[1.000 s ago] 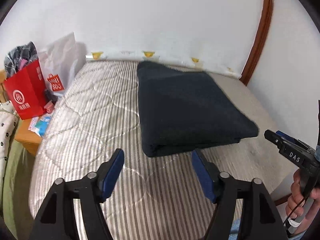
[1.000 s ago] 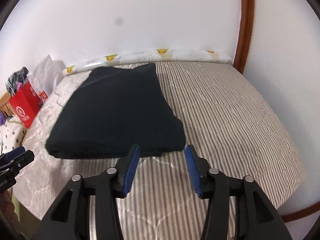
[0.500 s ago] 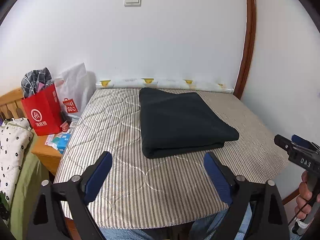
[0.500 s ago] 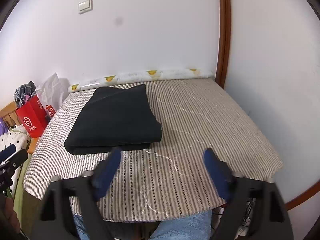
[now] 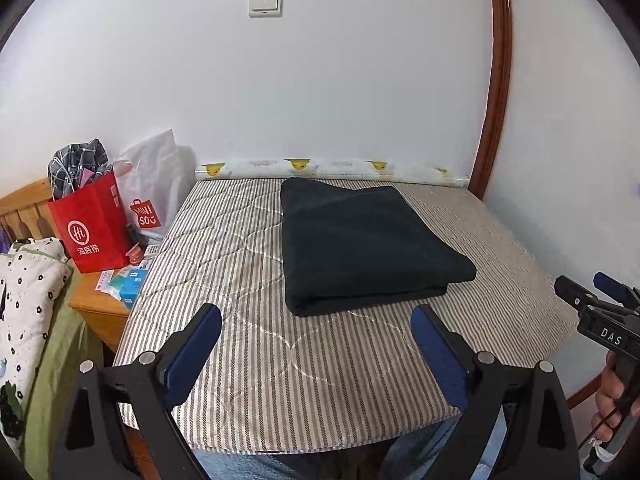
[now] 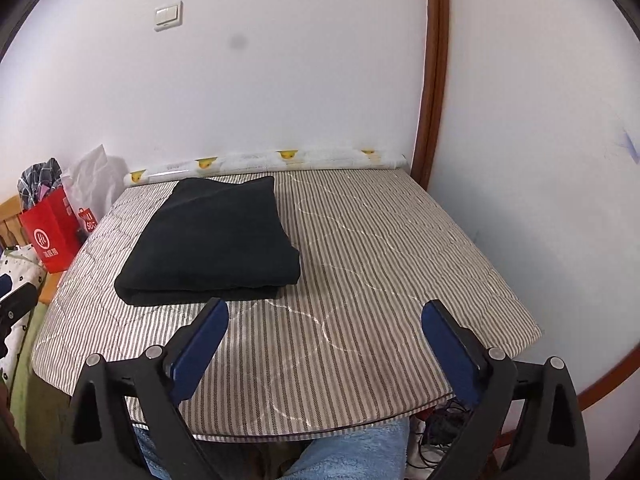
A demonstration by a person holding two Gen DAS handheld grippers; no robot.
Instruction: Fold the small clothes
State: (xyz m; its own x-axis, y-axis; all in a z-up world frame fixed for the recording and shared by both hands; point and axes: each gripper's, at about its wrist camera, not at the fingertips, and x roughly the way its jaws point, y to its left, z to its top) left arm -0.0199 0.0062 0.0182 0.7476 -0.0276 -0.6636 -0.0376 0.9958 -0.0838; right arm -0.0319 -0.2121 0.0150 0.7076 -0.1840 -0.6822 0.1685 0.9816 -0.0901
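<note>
The black garment [image 5: 360, 244] lies folded near the mattress's [image 5: 248, 344] back edge. Both the left gripper [image 5: 316, 344] and right gripper [image 6: 324, 340] hang spread and empty at the front edge. The fold looks finished; next calls for fetching another piece.

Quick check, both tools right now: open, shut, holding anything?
Left tool: open, holding nothing, short of the folded black garment.
Right tool: open, holding nothing, over the striped mat.
</note>
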